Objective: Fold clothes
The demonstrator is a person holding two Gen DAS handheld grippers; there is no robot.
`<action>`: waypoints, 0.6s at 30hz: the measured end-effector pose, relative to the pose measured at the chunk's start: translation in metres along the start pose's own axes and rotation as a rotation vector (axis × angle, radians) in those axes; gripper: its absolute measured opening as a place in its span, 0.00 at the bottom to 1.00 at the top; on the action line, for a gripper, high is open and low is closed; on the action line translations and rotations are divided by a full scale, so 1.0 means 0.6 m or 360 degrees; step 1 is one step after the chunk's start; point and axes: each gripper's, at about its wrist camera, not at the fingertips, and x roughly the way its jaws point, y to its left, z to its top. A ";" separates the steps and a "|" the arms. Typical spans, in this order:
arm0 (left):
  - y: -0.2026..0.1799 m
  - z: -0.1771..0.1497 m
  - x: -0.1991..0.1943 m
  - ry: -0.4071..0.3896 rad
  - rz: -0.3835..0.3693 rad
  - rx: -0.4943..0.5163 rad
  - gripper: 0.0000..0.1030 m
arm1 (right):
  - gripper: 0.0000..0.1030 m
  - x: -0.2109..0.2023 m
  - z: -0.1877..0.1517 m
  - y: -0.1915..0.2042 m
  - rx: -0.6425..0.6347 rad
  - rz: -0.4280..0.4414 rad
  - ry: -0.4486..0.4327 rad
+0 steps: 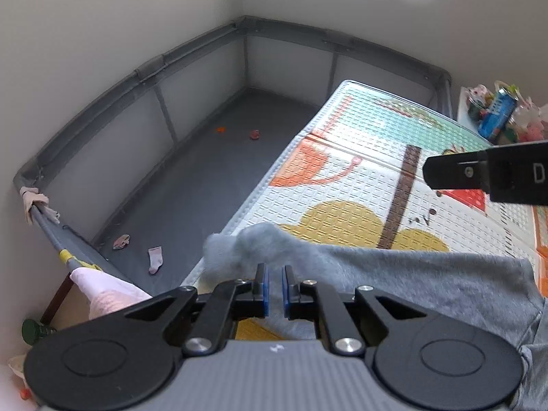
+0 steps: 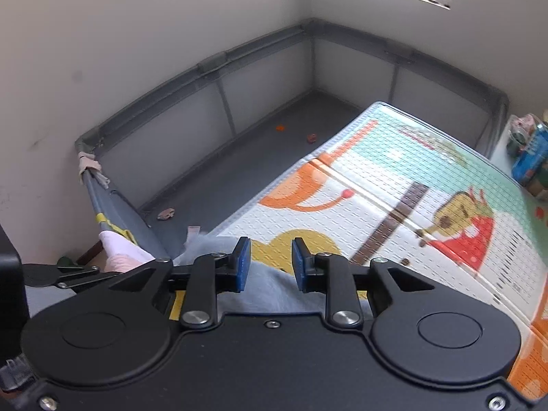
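I am letting go of the grey garment [image 1: 428,284] on the mat [image 1: 342,185], left tool [image 1: 275,289] nearly closed and empty, right tool [image 2: 270,263] parted and empty, regrasping an edge next.

Right gripper [image 2: 270,263]: angled down, blue-padded fingers [image 2: 244,263] standing apart, nothing pressed between them. Grey garment [image 2: 270,291] lies beneath and behind the fingers on the patterned play mat [image 2: 394,185], its fluffy left edge reaching the mat's border. The mat carries orange, yellow and giraffe motifs and rests inside a grey mesh-sided playpen [image 2: 212,65]. Bare playpen floor to the left holds a small sock [image 2: 193,233], a crumpled small item [image 2: 166,213] and two small orange-red objects near the far wall. Left gripper [image 2: 68,274] enters at the left edge, beside a pink cloth [image 2: 120,246] on the playpen rail.
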 end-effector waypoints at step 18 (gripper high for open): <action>-0.248 -0.105 -0.008 0.0125 -0.0303 0.0405 0.35 | 0.26 -0.072 -0.204 -0.220 0.0122 -0.0227 0.0190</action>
